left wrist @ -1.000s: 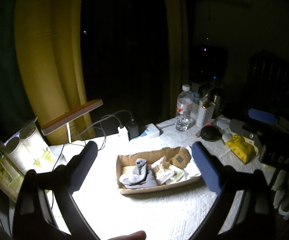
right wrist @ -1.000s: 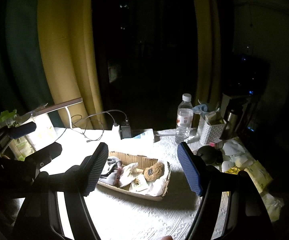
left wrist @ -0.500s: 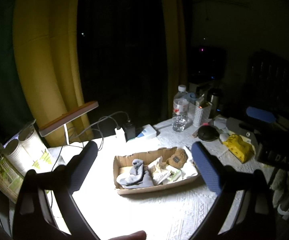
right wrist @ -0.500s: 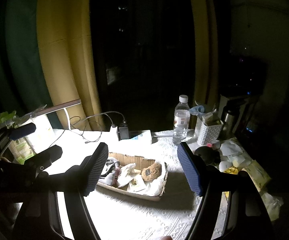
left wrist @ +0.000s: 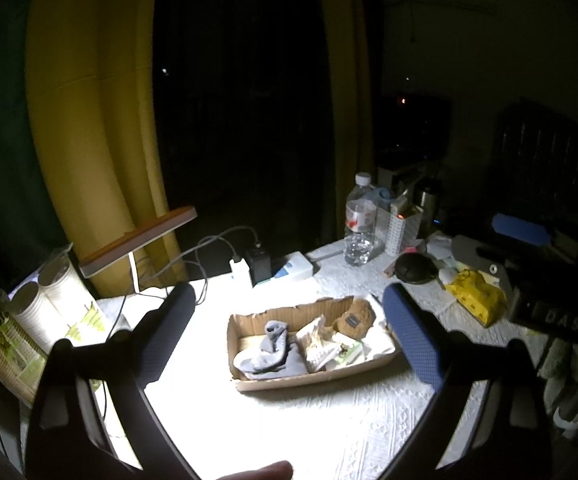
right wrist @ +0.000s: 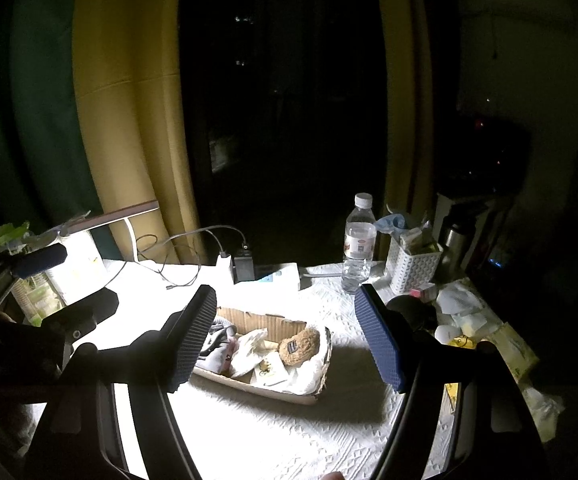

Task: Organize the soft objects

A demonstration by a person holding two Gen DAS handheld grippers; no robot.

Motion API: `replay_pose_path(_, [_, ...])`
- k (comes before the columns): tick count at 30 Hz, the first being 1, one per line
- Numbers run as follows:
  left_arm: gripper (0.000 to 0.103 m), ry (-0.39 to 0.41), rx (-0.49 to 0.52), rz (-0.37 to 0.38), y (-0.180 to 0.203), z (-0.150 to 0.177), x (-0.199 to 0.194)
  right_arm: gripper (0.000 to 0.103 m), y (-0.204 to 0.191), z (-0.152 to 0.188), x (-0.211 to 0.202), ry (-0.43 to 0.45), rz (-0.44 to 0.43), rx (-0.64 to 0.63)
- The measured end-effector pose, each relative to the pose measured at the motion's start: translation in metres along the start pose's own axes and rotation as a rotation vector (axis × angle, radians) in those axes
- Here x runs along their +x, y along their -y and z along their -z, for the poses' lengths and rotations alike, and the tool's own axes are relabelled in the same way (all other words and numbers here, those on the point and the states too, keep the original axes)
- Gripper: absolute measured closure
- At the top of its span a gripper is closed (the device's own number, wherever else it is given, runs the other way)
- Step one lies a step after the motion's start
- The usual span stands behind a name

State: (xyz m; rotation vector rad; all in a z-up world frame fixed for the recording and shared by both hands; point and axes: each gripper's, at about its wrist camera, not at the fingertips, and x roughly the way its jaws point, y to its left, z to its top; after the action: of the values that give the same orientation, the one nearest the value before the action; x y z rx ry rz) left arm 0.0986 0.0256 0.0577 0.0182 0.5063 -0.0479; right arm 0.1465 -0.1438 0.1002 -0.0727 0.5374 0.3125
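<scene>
A shallow cardboard box (left wrist: 249,322) (right wrist: 265,320) sits on the lit white tablecloth. It holds a grey sock (left wrist: 267,350), a cream cloth (left wrist: 315,340) (right wrist: 249,346), a brown plush toy (left wrist: 355,316) (right wrist: 301,346) and white fabric (left wrist: 377,344). My left gripper (left wrist: 289,338) is open and empty, held back above the table with the box between its fingers. My right gripper (right wrist: 285,336) is open and empty, also held back from the box. Each gripper shows at the edge of the other's view.
Behind the box stand a water bottle (left wrist: 361,220) (right wrist: 359,244), a white basket (right wrist: 411,262), a charger block (left wrist: 257,262) with cables and a desk lamp (left wrist: 137,236). A yellow packet (left wrist: 475,298) and a black round object (left wrist: 415,270) lie to the right. Paper rolls (left wrist: 49,300) stand left.
Both grippers have drawn slightly back and up from the box, which looks a little smaller and lower in view. Both stay open. Nothing in the box has moved.
</scene>
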Motion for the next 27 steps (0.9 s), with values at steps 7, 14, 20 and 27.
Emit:
replay_pose_path(7, [0.007,0.003,0.000,0.001,0.0005,-0.0009,-0.0016,0.028,0.0006,0.0002,0.0000,0.000,-0.001,0.000])
replay_pose_path(14, [0.007,0.005,0.001,0.000,0.0003,-0.0014,-0.0027,0.028,0.0008,0.0001,0.0004,0.000,-0.002,-0.001])
replay_pose_path(20, [0.007,0.006,0.002,0.001,0.0014,-0.0031,-0.0035,0.028,0.0011,0.0005,0.0002,0.000,0.000,0.000])
replay_pose_path(27, [0.007,0.008,0.001,0.002,0.0034,-0.0048,-0.0028,0.028,0.0015,0.0006,0.0011,0.000,0.001,0.000])
